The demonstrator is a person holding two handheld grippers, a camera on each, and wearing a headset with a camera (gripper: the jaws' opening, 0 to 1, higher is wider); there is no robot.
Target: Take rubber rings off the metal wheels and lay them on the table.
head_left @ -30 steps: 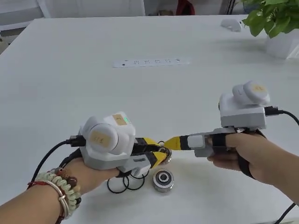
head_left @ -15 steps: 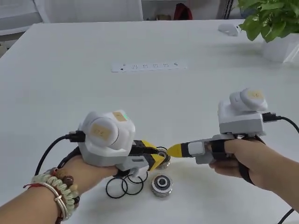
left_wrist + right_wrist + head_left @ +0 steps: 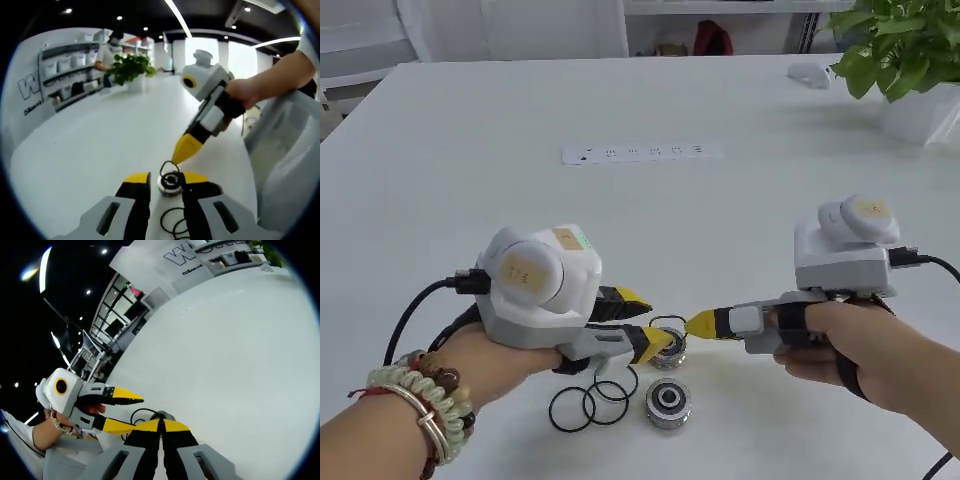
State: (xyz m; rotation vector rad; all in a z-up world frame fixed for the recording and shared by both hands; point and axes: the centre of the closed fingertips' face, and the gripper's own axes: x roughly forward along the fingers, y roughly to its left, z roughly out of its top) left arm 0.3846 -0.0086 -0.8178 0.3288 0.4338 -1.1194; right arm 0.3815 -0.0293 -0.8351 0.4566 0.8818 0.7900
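Observation:
A small metal wheel [image 3: 672, 347] lies on the white table [image 3: 520, 150] between the spread yellow fingertips of my left gripper [image 3: 655, 320], which is open. The left gripper view has this wheel [image 3: 170, 183] in the gap between the jaws of that gripper [image 3: 166, 178]. From the right, my right gripper [image 3: 692, 323] comes in with its tips shut on a thin black rubber ring [image 3: 665, 322] that loops up off the wheel. A second metal wheel [image 3: 667, 400] lies nearer me. Loose black rings [image 3: 588, 405] rest on the table beside it.
A white power strip [image 3: 640, 153] lies mid-table. A potted plant [image 3: 905, 45] and a small white object [image 3: 810, 72] stand at the far right. Cables trail from both grippers toward me. Shelves and a person stand beyond the table.
My left gripper's jaws have spread apart around the wheel. The right gripper has drawn slightly right, lifting the ring into a loop. The head camera has shifted a little.

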